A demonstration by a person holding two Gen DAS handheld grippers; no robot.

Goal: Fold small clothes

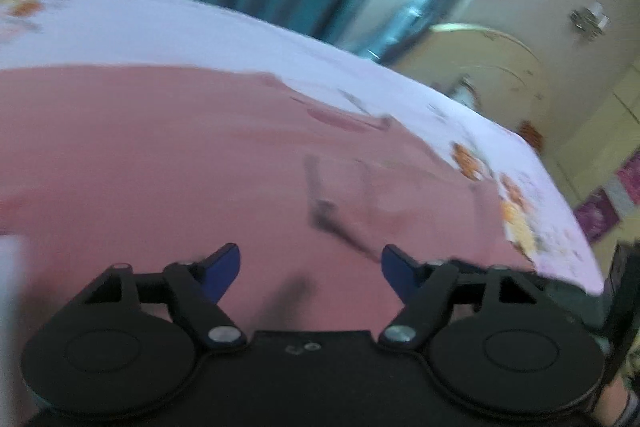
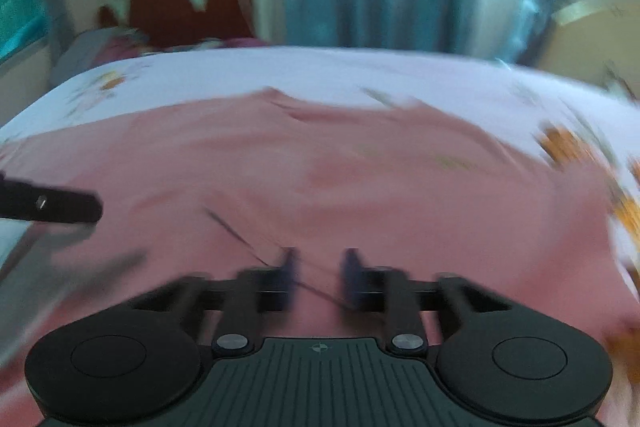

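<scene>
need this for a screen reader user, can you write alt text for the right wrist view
A pink garment lies spread over a white floral bedsheet, seen blurred from just above. The right gripper hovers over it, jaws slightly apart and empty; the left gripper pokes in at the left edge.

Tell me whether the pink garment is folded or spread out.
Mostly spread: the pink garment lies wide and flat across the floral bedsheet in both wrist views. Blur hides whether any edge is already folded.
</scene>
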